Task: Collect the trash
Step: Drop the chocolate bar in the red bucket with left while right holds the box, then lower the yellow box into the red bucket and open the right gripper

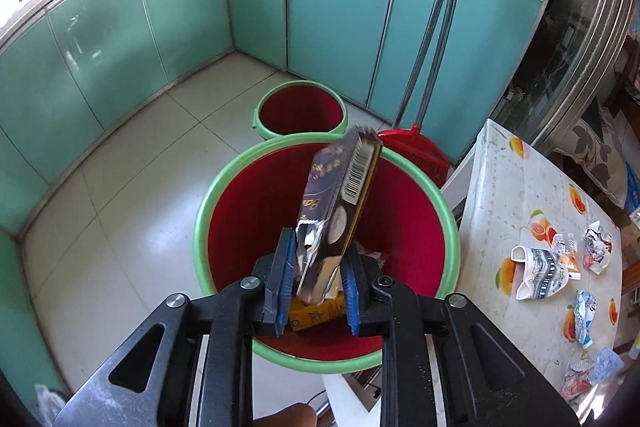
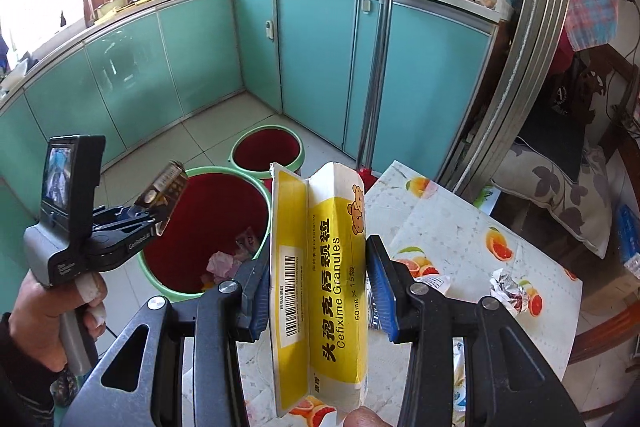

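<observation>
My left gripper (image 1: 316,277) is shut on a dark brown cigarette box (image 1: 340,199) and holds it upright over the near red bin with a green rim (image 1: 208,203). The bin holds a yellow box (image 1: 316,313) and some scraps. In the right wrist view the left gripper (image 2: 154,213) with the brown box (image 2: 164,187) hangs over that bin (image 2: 262,195). My right gripper (image 2: 318,285) is shut on a yellow and white medicine box (image 2: 320,267), held over the table edge.
A second, smaller red bin (image 1: 300,107) stands behind the first. A red broom (image 1: 416,147) leans on the teal cabinets (image 1: 332,7). The table with a fruit-print cloth (image 1: 520,195) carries a crushed paper cup (image 1: 540,271) and several crumpled wrappers (image 1: 598,247).
</observation>
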A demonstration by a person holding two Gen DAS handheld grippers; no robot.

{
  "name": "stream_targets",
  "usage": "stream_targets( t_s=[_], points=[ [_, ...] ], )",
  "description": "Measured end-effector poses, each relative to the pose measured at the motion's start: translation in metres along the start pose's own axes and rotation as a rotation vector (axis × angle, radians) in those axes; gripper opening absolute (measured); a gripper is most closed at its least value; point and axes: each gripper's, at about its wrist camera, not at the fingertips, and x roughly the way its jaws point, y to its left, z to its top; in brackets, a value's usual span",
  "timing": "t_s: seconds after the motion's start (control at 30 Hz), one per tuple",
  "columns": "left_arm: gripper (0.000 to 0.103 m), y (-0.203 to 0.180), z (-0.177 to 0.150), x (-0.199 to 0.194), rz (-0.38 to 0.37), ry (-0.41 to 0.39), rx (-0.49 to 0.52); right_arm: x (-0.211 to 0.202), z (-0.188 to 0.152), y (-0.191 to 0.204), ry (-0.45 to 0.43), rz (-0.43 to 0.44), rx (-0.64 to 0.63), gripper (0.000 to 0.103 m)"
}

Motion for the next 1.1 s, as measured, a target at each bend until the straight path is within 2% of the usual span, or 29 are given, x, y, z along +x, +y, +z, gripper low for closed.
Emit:
stream_targets(
  t_s=[0.03,0.07,0.1,0.13,0.17,0.23,0.47,0.7,0.83,1.0,1.07,1.1],
  points=[
    [0.037,0.002,-0.001,0.003,-0.003,0.001,-0.004,0.002,0.001,0.003,0.004,0.000,-0.007,0.040],
    [0.060,0.004,-0.002,0.005,-0.012,0.001,-0.010,0.004,0.002,0.006,0.008,0.001,-0.011,0.040],
    [0.075,0.005,-0.003,0.006,-0.022,0.001,-0.019,0.006,0.003,0.008,0.011,0.002,-0.016,0.040],
    [0.098,0.008,-0.003,0.007,-0.035,-0.002,-0.032,0.009,0.004,0.011,0.014,0.004,-0.020,0.040],
    [0.102,0.011,-0.004,0.007,-0.047,-0.010,-0.044,0.012,0.004,0.010,0.019,0.011,-0.020,0.040],
    [0.102,0.015,-0.005,0.007,-0.046,-0.017,-0.047,0.017,0.006,0.016,0.026,0.020,-0.026,0.040],
    [0.103,0.047,-0.005,-0.013,0.039,-0.073,-0.105,0.041,0.020,0.050,0.024,0.077,-0.066,0.040],
    [0.103,0.102,-0.016,-0.050,0.122,-0.153,-0.232,0.082,0.034,0.093,0.041,0.167,-0.091,0.040],
    [0.103,0.123,-0.025,-0.064,0.135,-0.177,-0.269,0.109,0.043,0.116,0.047,0.180,-0.115,0.047],
    [0.103,0.138,-0.030,-0.070,0.148,-0.190,-0.291,0.138,0.055,0.138,0.055,0.181,-0.136,0.048],
    [0.103,0.143,-0.031,-0.071,0.151,-0.190,-0.300,0.147,0.058,0.145,0.060,0.184,-0.149,0.056],
    [0.103,0.145,-0.032,-0.072,0.151,-0.192,-0.303,0.150,0.059,0.148,0.065,0.177,-0.158,0.057]
  ],
)
